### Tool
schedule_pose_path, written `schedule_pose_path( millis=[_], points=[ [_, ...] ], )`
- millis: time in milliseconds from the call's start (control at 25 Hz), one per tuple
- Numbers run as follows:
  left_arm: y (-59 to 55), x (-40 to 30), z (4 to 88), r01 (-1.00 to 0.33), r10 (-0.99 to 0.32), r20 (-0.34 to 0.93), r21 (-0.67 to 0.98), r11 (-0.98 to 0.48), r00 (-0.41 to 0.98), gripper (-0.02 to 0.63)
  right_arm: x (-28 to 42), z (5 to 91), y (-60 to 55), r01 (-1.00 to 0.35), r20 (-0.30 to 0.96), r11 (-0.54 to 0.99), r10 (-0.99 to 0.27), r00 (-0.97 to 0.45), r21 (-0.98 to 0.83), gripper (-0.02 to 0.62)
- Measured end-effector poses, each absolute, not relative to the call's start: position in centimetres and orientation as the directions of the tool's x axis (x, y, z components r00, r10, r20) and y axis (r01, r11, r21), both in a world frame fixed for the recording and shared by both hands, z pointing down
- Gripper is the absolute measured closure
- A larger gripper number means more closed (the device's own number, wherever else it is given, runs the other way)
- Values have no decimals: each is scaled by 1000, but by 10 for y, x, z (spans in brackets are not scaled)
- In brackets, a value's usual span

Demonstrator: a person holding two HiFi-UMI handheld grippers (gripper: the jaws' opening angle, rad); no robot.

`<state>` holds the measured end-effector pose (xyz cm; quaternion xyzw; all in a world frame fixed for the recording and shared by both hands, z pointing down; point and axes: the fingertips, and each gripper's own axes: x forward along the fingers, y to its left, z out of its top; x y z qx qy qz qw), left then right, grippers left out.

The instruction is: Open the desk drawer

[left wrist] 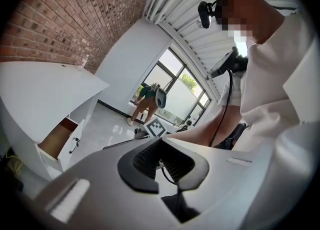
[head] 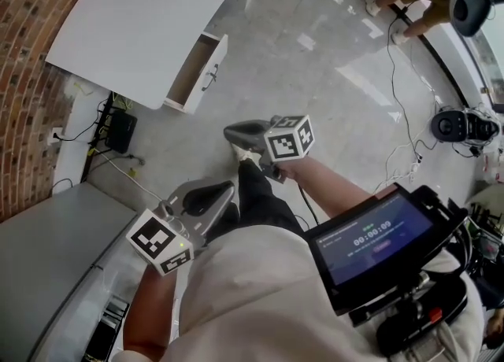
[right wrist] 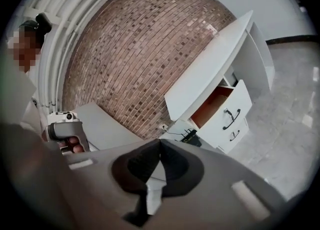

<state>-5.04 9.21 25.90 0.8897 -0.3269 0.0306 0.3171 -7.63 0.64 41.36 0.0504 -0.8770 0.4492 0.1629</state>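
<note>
Drawer (head: 197, 72) of white bench (head: 142, 14) already pulled out, well apart from left claw (head: 227, 191) and right claw (head: 234, 134), both pinched together on nothing; if wanted wider, spread one claw round handle (head: 211, 77); pull straight, level.

Desk (head: 142, 22) smooth matt white; drawer (head: 191, 69) inside bare wood. Wall (head: 27, 93) rough brick, floor (head: 331, 93) glossy stone. My left gripper (head: 223, 195): matt grey plastic.

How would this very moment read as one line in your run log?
desk drawer: open | left tool: shut, empty, apart from drawer | right tool: shut, empty, apart from drawer
</note>
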Motion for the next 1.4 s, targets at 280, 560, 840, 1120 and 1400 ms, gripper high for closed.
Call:
schedule_pose_path(
  millis=[280, 560, 840, 1120, 1400],
  points=[
    [97, -64, 260, -606, -563, 268, 541, -583, 782, 600, -91, 391, 20, -193, 337, 662, 95, -937, -724, 592],
    [100, -65, 262, -602, -558, 270, 547, -582, 785, 600, -100, 383, 33, -154, 353, 723, 132, -926, -673, 592],
    [104, -63, 266, -592, -547, 271, 557, -582, 792, 600, -102, 380, 37, -140, 369, 763, 137, -919, -632, 592],
    [102, -62, 265, -587, -544, 267, 561, -583, 795, 600, -105, 379, 42, -117, 388, 798, 154, -909, -591, 592],
    [103, -58, 268, -583, -542, 264, 569, -581, 798, 600, -102, 383, 46, -106, 416, 828, 162, -895, -551, 592]
  ],
)
